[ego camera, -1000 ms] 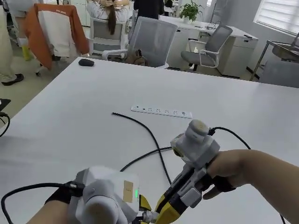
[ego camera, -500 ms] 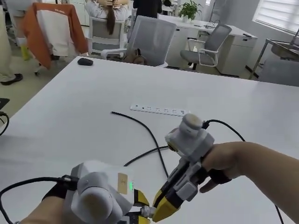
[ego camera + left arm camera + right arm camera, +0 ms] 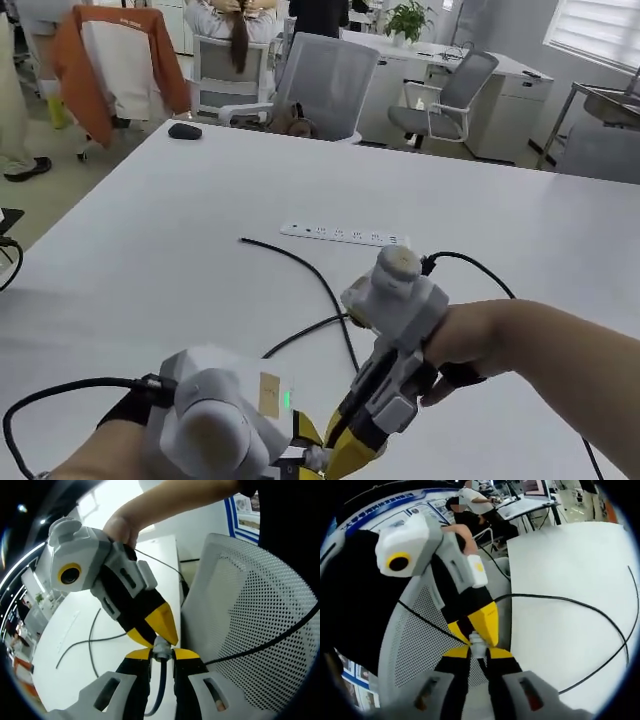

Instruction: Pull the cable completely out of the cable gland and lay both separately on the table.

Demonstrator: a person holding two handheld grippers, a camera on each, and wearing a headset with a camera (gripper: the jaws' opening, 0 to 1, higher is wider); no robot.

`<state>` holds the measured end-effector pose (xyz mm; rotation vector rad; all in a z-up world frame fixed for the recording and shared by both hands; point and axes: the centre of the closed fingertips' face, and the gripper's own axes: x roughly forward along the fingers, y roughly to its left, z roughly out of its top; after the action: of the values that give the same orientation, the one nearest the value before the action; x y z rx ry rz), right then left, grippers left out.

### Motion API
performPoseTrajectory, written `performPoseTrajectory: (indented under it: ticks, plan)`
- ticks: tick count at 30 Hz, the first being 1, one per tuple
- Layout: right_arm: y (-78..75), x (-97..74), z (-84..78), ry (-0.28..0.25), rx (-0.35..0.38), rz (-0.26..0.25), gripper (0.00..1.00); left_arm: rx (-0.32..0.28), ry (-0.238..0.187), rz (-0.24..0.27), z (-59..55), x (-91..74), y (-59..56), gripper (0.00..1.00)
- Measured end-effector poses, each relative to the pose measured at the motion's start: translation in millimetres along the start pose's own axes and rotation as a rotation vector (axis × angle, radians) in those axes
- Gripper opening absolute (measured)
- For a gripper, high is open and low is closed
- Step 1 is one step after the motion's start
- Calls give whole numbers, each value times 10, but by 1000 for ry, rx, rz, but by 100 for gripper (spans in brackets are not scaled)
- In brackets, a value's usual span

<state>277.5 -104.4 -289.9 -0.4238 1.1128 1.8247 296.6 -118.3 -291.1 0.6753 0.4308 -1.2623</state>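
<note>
I count two grippers, my left gripper and my right gripper, with four yellow fingers between them and one cable gland. One bench carries one black cable, one power strip and one mouse.

The power strip lies on the table. The cable starts just left of the power strip and runs nearer. Well in front of the power strip, 2 grippers clamp the cable gland: left gripper leftward, right gripper rightward. A mouse lies far behind-left; a chair stands behind.
</note>
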Motion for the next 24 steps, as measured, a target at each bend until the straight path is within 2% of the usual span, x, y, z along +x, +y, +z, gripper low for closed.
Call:
performPoseTrajectory:
  ticks: [2, 7, 8, 12, 13, 14, 17, 19, 20, 24]
  plan:
    - [-14, -5, 16, 0, -1, -27, 10, -20, -2, 8, -11, -21, 28, 17]
    - [-33, -27, 36, 11, -88, -118, 10, -76, -21, 7, -1, -49, 41, 16]
    - [-50, -31, 52, 9, -103, -151, 9, -76, -20, 11, 5, -55, 41, 16]
    - [-36, -37, 34, 61, -179, -223, 9, -104, -30, -1, 25, -77, 22, 16]
    - [-51, -40, 45, 64, -189, -257, 9, -102, -30, 1, 26, -81, 22, 16]
    - [-32, -34, 40, 71, -198, -262, 9, -105, -33, -3, 34, -86, 14, 16]
    - [-38, -31, 28, 102, -236, -317, 8, -119, -32, -14, 37, -90, -10, 16]
    - [-67, -36, 41, 128, -287, -371, 8, -127, -27, -20, 29, -91, -19, 16]
    - [-81, -42, 45, 144, -310, -405, 8, -140, -25, -17, 26, -89, -5, 16]
    - [-110, -25, 81, 160, -387, -485, 8, -163, -22, -12, -15, -96, 27, 16]
